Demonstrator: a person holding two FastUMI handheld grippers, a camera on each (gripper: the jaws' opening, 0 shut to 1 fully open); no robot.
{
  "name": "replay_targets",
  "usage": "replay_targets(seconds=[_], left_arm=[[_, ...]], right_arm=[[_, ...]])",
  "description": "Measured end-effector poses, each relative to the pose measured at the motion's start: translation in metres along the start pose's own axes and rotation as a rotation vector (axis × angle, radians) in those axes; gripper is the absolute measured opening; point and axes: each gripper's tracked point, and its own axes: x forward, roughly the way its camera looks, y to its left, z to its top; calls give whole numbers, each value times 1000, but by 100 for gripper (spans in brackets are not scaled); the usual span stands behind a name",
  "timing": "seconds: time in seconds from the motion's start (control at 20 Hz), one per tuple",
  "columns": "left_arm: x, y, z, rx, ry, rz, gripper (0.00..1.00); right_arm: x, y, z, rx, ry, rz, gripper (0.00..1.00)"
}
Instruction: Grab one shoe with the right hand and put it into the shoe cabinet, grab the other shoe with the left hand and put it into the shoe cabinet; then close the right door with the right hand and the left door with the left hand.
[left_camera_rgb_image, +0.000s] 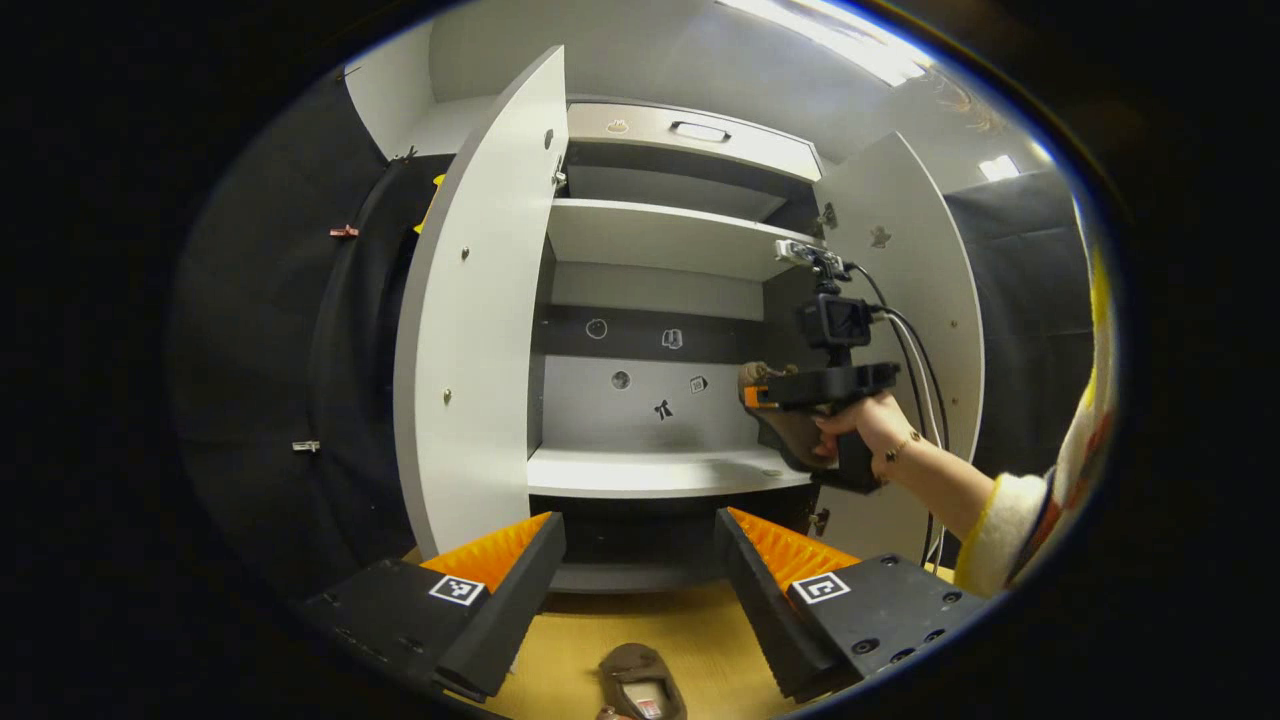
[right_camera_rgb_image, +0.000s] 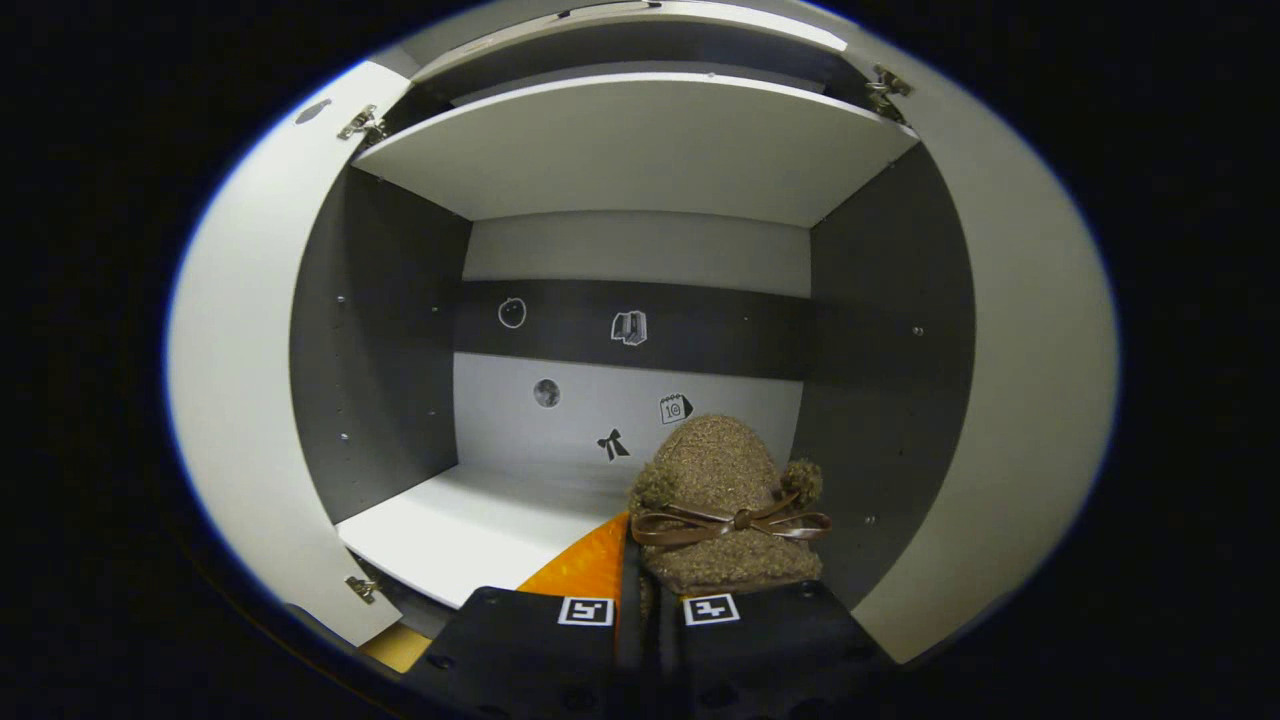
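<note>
The shoe cabinet (left_camera_rgb_image: 660, 240) stands with both doors swung wide: the left door (left_camera_rgb_image: 480, 320) and the right door (left_camera_rgb_image: 920, 300) flank its pale shelves in the left gripper view. In the right gripper view the cabinet interior (right_camera_rgb_image: 630, 330) is seen close up, with small stickers (right_camera_rgb_image: 628, 327) on its back panel and a white lower shelf (right_camera_rgb_image: 480, 525) at the bottom of the compartment.

The right gripper (left_camera_rgb_image: 775, 397), held in a person's hand (left_camera_rgb_image: 865, 425) with a cream sleeve (left_camera_rgb_image: 1010, 520) behind it, reaches in at the cabinet's right side just above the lower shelf (left_camera_rgb_image: 660, 470). Its fingers are drawn nearly together and clamp a fuzzy brown shoe (right_camera_rgb_image: 725, 510) with a thin brown bow (right_camera_rgb_image: 735, 522); the shoe's toe points into the compartment, near the right wall. Whether it touches the shelf cannot be told.

The left gripper (left_camera_rgb_image: 640, 560) hangs back in front of the cabinet with its fingers spread wide apart and nothing between them. Below it, the second brown shoe (left_camera_rgb_image: 640, 685) lies on the yellow wooden floor (left_camera_rgb_image: 700, 620).
</note>
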Motion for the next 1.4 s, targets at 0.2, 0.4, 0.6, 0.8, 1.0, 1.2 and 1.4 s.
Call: replay_targets(seconds=[0.2,0.4,0.6,0.8,1.0,1.2,1.4], left_arm=[[9,12,-11,-23,30,41,96],[18,21,-13,-18,41,81,96],[30,27,-13,-3,53,105,96],[38,28,-10,-2,51,119,96],[41,22,-7,-6,50,115,96],[38,13,-7,-18,42,90,96],[30,7,-9,-41,41,67,96]], right_arm=[[53,-4,-11,-1,83,-3,10],[102,-10,-38,36,174,-17,10],[127,-7,-80,52,295,-13,10],[131,-4,-99,69,363,-1,17],[113,11,-99,77,396,69,64],[82,15,-80,59,370,107,92],[37,14,-43,19,251,132,100]])
